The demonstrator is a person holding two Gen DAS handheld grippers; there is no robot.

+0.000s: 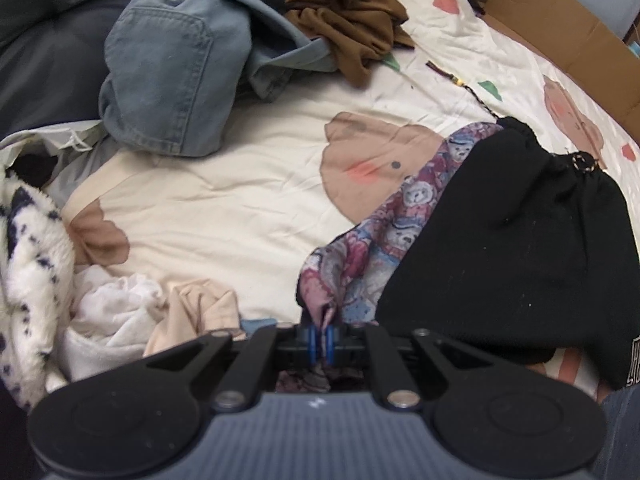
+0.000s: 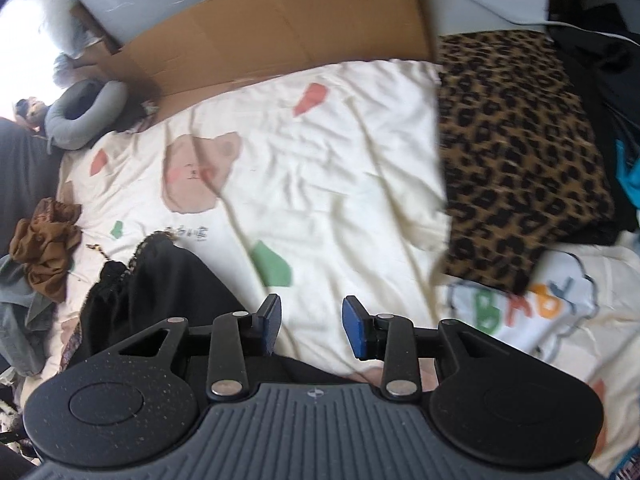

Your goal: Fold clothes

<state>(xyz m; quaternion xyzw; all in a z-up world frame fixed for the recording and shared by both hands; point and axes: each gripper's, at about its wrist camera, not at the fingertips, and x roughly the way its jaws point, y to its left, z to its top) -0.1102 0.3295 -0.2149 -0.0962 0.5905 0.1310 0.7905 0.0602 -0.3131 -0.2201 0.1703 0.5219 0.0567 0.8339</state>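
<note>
My left gripper [image 1: 322, 342] is shut on the edge of a black garment with a purple bear-print lining [image 1: 384, 236]. Its black outer side [image 1: 520, 248] lies spread on the cream bedspread [image 1: 224, 184] to the right. In the right wrist view the same black garment [image 2: 160, 288] lies at the lower left, next to the left finger. My right gripper [image 2: 312, 328] is open and empty, just above the bedspread [image 2: 340, 184].
Blue jeans [image 1: 172, 68] and a brown garment [image 1: 352, 16] lie at the far side. A spotted fleece [image 1: 28, 264], white cloth [image 1: 112, 308] and peach cloth [image 1: 200, 312] are piled at the left. A leopard-print blanket [image 2: 516, 148], cardboard [image 2: 280, 28] and a grey neck pillow [image 2: 80, 112] border the bed.
</note>
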